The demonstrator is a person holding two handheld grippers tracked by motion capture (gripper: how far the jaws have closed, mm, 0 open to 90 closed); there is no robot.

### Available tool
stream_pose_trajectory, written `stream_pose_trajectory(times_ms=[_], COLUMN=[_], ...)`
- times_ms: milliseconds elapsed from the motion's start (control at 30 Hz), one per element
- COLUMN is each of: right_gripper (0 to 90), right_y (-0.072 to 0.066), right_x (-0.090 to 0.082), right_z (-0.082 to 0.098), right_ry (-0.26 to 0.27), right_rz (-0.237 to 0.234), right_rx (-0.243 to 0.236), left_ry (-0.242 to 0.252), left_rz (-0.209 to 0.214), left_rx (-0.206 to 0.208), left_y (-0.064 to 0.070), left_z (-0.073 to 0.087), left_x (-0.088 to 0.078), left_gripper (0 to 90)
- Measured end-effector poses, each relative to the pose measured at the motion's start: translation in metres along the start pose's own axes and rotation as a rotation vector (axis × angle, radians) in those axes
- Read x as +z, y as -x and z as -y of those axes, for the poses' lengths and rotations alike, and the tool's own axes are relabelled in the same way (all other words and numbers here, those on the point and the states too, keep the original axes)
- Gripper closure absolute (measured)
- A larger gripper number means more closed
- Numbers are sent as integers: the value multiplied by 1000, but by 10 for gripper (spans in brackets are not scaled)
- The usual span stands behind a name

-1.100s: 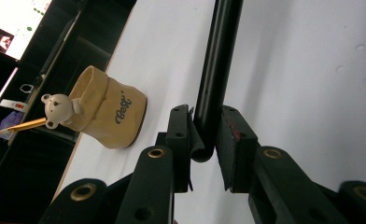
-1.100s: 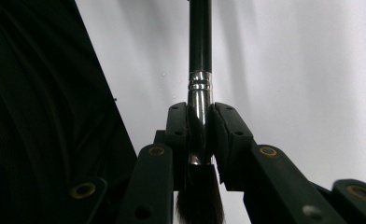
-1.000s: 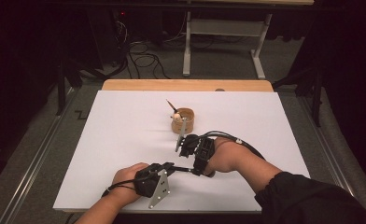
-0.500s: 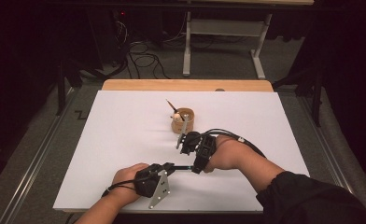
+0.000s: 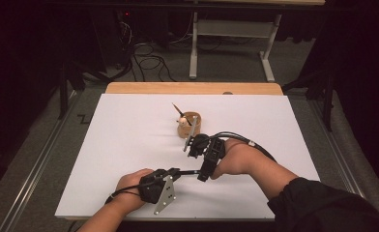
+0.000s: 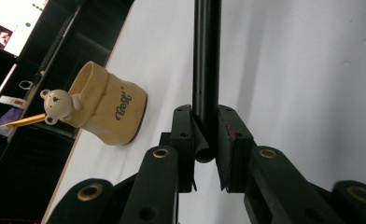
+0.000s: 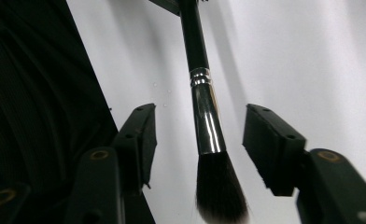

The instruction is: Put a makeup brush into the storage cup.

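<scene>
**Brush handover: left claw holding, right claw released**

Finding: the left claw [image 6: 204,154] is clamped on the butt end of a black makeup brush [image 7: 204,121], its pads tight on the handle. The right claw [image 7: 197,140] stands apart: its jaws have just been opening, and the silver ferrule and dark bristles lie between them untouched. In the high view the brush [image 5: 190,171] lies level just above the bench, running from the left claw [image 5: 175,171] at 9 o'clock to the right claw [image 5: 203,175] at 3 o'clock.

Recommendation: the transfer looks complete, so the right claw should draw straight back along the bristle axis to avoid brushing the tip. The left grip sits at the very end of the handle; any lift should be slow and steady, since the long overhang may swing or slip.

Surroundings: a cream holder [image 5: 189,124] with a small bear figure and a pencil stands at 12 o'clock from the right claw, a likely destination. The bench [image 5: 105,159] is covered in plain white, with a wooden edge at the far side. The room beyond is dim: grey floor, loose cables, and a table frame.
</scene>
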State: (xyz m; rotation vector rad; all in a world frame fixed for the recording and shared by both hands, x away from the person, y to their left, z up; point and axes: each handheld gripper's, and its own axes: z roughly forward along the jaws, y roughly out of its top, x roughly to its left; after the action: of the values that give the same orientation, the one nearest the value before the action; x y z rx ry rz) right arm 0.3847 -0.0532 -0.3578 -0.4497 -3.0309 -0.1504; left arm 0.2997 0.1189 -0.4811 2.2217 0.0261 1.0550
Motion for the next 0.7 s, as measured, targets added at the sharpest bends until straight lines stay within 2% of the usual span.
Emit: stream_pose_trajectory(times_ms=[333,567,633,700], right_gripper=[263,39,11,6], right_y=[3,4,5,6], right_x=[-4,-5,-6,-5], right_z=[5,9,10,12], right_ry=[6,27,18,34], right_rz=[30,81,87,95], right_rx=[21,41,42,47], left_ry=[-8,-16,-22,-26], left_rz=[-4,-8,-11,-8], left_rx=[-15,-17,-13,-10], left_y=[-2,-3,-4,-5], left_z=[2,3,3,3], left_x=[0,0,0,0], left_gripper=[788,788,788,788])
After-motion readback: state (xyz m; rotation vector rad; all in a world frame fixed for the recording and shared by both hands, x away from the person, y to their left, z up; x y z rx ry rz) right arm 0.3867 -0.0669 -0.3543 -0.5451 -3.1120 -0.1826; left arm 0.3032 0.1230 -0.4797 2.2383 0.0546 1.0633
